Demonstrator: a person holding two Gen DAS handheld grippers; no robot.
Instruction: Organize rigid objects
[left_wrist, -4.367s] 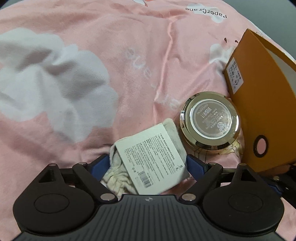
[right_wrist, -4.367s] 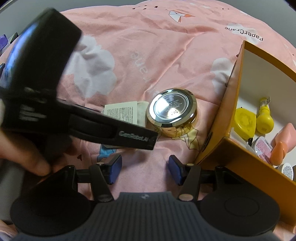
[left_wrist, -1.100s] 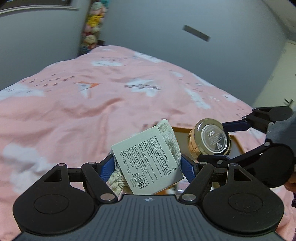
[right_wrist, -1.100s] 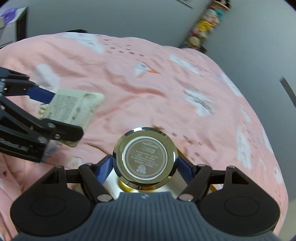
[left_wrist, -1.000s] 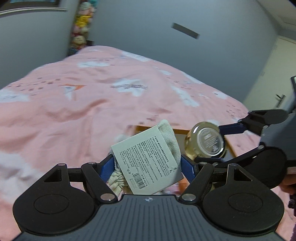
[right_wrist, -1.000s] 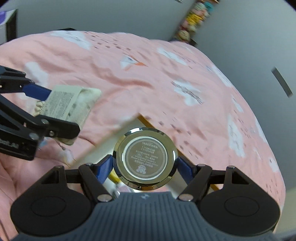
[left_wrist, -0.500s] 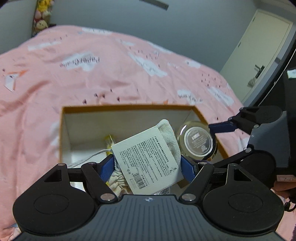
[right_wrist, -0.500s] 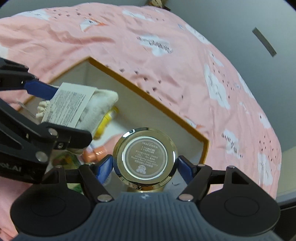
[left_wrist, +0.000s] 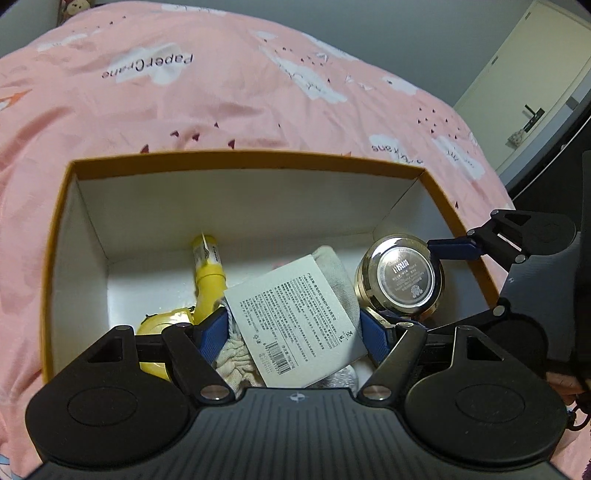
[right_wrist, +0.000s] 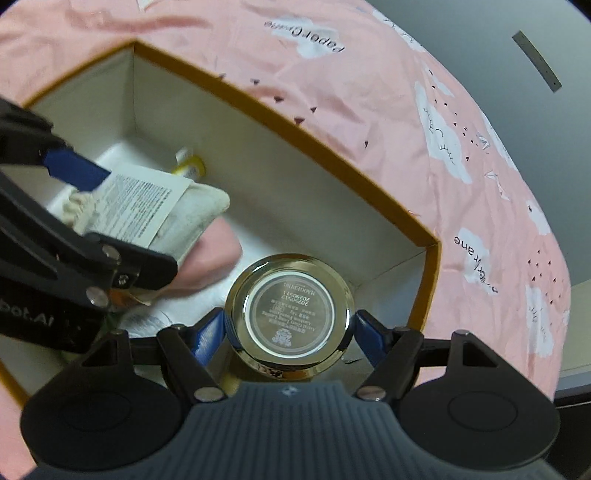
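Both grippers are matte black. The left gripper (left_wrist: 291, 325) has a ribbed dark-grey front plate bearing a small white emblem, flanked by two round housings with linkage arms pinned by silver screws and blue pads on its jaws. The right gripper (right_wrist: 290, 332) is built alike. White lettering ending "bot.AI" marks the left gripper's side.

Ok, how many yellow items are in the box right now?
2: a yellow bottle near the box's back wall, and a yellow case behind the left claw. Others may be hidden.
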